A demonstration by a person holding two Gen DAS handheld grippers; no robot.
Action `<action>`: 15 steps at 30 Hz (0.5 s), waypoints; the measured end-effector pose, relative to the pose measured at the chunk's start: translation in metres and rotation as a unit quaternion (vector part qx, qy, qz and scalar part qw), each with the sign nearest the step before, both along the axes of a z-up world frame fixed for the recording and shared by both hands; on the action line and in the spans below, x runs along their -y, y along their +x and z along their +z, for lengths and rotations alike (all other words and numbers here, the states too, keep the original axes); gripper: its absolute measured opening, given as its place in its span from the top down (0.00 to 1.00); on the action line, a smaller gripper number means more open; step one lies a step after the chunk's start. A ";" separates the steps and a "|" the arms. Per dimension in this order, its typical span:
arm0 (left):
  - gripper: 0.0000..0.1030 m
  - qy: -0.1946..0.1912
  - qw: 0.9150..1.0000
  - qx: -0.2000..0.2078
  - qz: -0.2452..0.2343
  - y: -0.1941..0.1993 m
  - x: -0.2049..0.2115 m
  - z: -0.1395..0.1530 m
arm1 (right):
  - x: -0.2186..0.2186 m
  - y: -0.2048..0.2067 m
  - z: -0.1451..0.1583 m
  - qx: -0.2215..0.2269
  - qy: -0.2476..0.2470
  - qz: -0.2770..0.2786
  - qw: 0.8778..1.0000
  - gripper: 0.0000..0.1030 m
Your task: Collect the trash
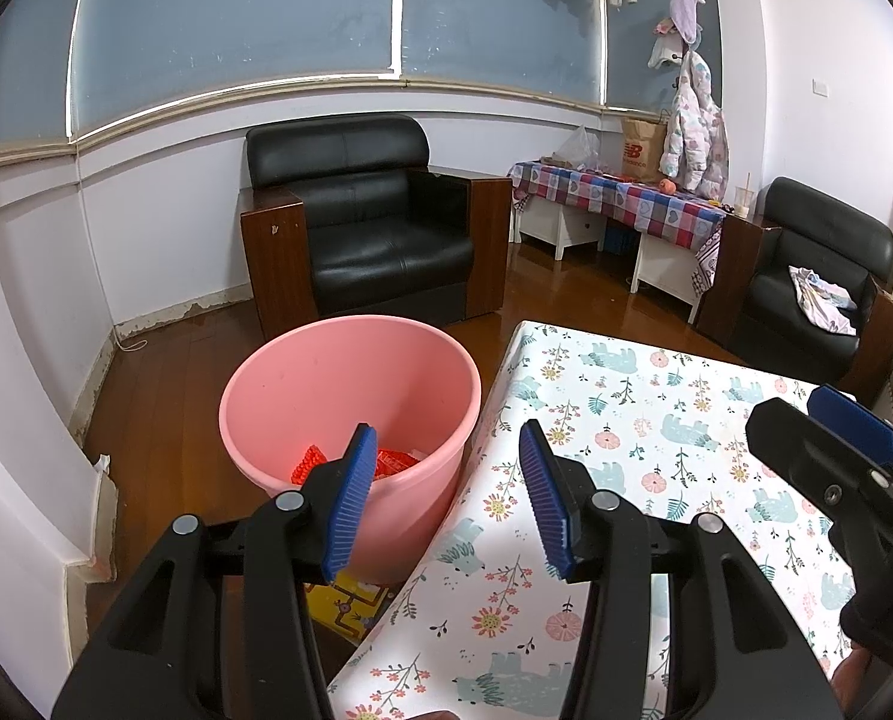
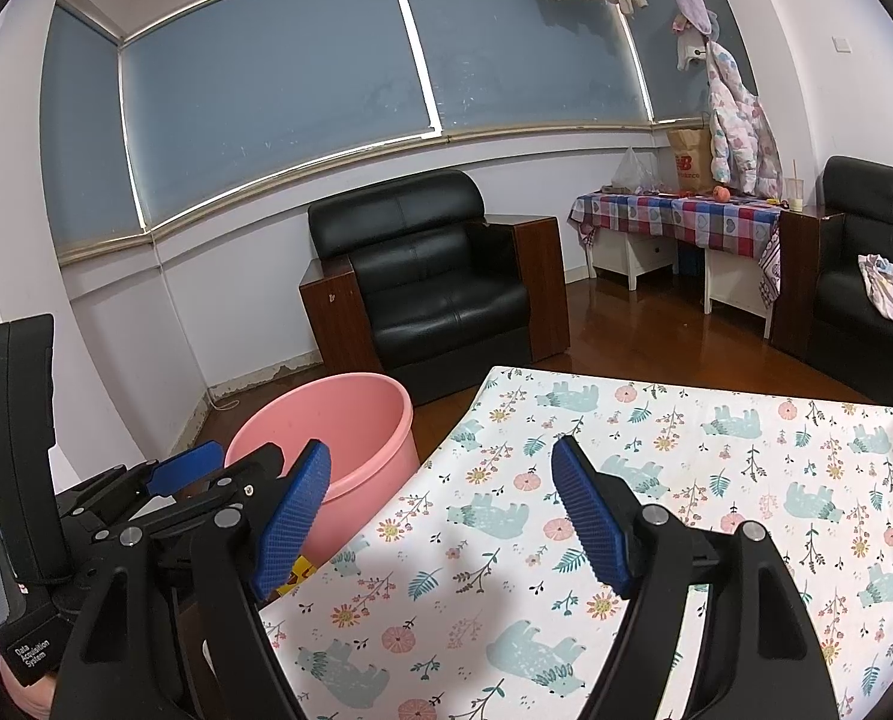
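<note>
Both grippers' fingers spread wide, holding nothing; upright pink bucket [image 1: 350, 420] opens upward beside the tabletop [image 1: 656, 420]; only the left wrist view shows red wrappers [image 1: 386, 462] inside

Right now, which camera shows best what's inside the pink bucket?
The left wrist view: it looks down into the bucket, where red wrappers lie at the bottom, partly behind the left gripper. The right wrist view shows only the bucket's rim and inner wall; its bottom is hidden.
</note>
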State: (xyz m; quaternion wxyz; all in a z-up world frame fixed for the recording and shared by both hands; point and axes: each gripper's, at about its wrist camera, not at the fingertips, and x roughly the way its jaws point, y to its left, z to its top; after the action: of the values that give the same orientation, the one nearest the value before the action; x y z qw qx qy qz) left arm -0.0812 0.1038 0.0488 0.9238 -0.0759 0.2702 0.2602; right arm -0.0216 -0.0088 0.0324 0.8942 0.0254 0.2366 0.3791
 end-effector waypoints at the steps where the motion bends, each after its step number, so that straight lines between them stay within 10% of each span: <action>1: 0.52 0.001 1.000 0.000 0.000 0.000 0.000 0.000 | 0.000 0.000 0.000 0.000 0.000 0.000 1.000 0.27; 15: 0.52 0.001 1.000 -0.001 0.001 0.000 -0.002 0.000 | -0.001 0.000 0.000 -0.001 0.000 0.000 1.000 0.27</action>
State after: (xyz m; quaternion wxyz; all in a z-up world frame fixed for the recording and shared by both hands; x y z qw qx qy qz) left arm -0.0816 0.1053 0.0489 0.9234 -0.0752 0.2709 0.2614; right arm -0.0218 -0.0081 0.0324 0.8939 0.0254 0.2375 0.3792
